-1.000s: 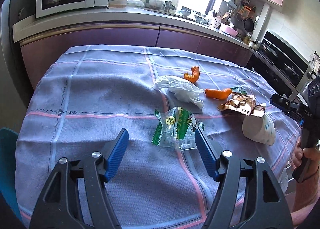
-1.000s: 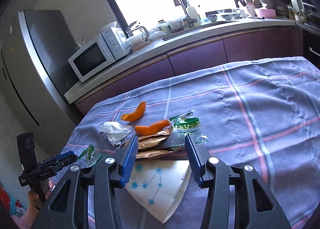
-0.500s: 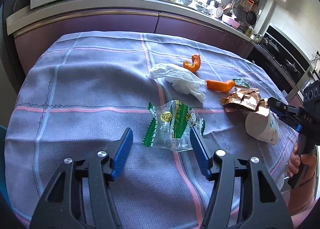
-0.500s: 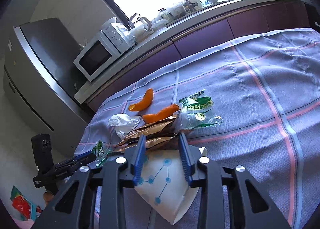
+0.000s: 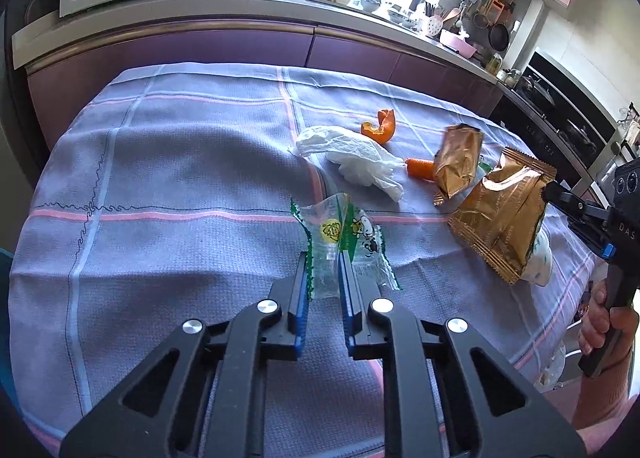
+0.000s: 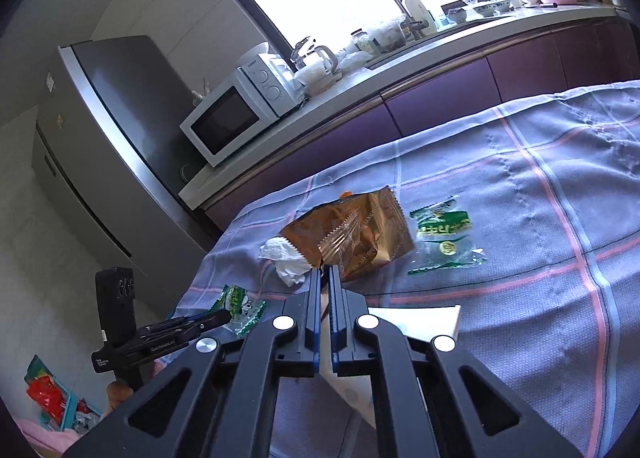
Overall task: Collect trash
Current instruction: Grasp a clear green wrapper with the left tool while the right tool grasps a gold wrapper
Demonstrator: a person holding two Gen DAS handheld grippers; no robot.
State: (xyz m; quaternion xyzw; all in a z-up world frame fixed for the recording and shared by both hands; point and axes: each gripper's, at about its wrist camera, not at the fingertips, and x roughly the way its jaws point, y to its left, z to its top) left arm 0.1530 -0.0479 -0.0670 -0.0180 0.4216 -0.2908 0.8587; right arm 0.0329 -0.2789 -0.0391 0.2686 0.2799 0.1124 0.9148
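Your left gripper (image 5: pixel 323 278) has just closed from wide open onto the clear green wrapper (image 5: pixel 340 242), which lies on the tablecloth (image 5: pixel 160 185) and isn't lifted yet. Your right gripper (image 6: pixel 325 278) also closed and has raised the brown wrapper (image 6: pixel 360 234) off the cloth, above the paper cup (image 5: pixel 540 262). So two pieces look secured; farther out, the tissue (image 5: pixel 356 157) and orange peels (image 5: pixel 380 125) remain.

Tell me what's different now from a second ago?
Both grippers closed. The left gripper pinched the clear green wrapper, which still lies on the cloth. The right gripper grabbed the gold wrappers and lifted them up off the cloth. The tissue, orange peels and paper cup stayed put.
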